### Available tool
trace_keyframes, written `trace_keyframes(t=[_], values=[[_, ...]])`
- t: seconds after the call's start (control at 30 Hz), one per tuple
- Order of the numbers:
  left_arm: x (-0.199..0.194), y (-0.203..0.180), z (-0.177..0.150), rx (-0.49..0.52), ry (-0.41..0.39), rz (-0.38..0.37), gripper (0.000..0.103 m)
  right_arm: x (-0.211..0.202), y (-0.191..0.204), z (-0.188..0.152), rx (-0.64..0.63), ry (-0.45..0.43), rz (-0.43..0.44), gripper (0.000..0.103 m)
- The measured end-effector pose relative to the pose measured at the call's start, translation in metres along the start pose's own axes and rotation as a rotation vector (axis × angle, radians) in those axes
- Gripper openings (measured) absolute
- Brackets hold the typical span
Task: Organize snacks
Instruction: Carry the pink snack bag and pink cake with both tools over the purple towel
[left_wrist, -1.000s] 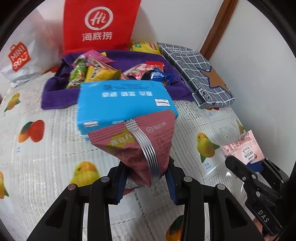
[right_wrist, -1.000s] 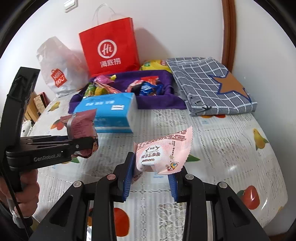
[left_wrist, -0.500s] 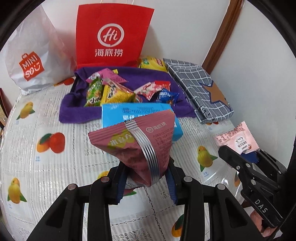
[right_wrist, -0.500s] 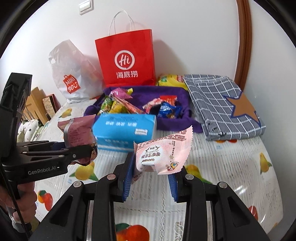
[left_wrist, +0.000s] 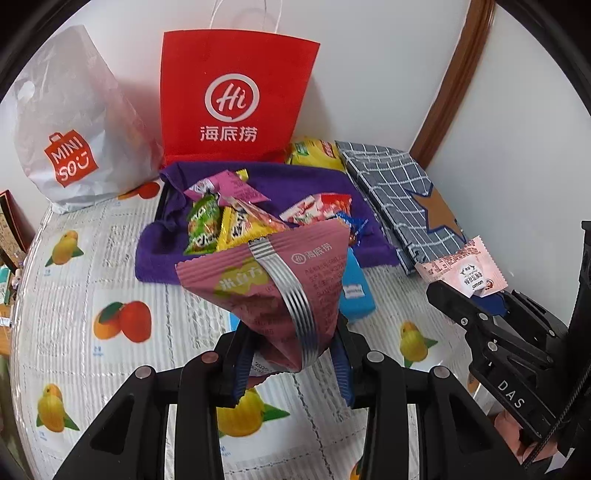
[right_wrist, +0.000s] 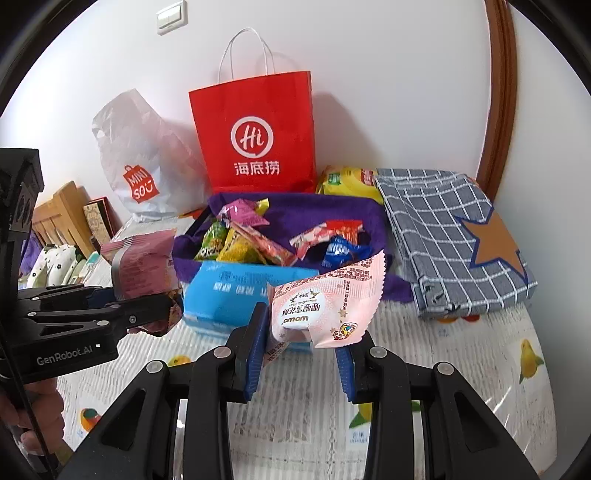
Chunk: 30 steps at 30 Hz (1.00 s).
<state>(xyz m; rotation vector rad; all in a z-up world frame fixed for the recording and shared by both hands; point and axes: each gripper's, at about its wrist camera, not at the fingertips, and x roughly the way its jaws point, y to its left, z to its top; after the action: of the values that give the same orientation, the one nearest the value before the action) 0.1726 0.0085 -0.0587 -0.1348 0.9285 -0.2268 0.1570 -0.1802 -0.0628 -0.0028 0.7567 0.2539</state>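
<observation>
Fruit-print tablecloth (right_wrist: 461, 369) bare at right, left gripper (left_wrist: 291, 369) pinching mauve packet (left_wrist: 273, 288), right gripper (right_wrist: 301, 354) pinching pink packet (right_wrist: 328, 306)

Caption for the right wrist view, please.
Right gripper holds a pale pink snack packet before the purple snack bin; left gripper holds a mauve packet.

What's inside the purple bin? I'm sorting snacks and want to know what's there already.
The purple bin holds loose snack packets: pink, green, yellow, red, blue. Anything beneath them is covered.
</observation>
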Motion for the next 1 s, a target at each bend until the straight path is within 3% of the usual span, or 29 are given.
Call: trace_keyframes(t=[1.0], values=[[0.037,0.043,0.090,-0.033,-0.068,0.062,0.036,0.075,-0.017,0.102,-0.019,-0.053,-0.034,0.035]])
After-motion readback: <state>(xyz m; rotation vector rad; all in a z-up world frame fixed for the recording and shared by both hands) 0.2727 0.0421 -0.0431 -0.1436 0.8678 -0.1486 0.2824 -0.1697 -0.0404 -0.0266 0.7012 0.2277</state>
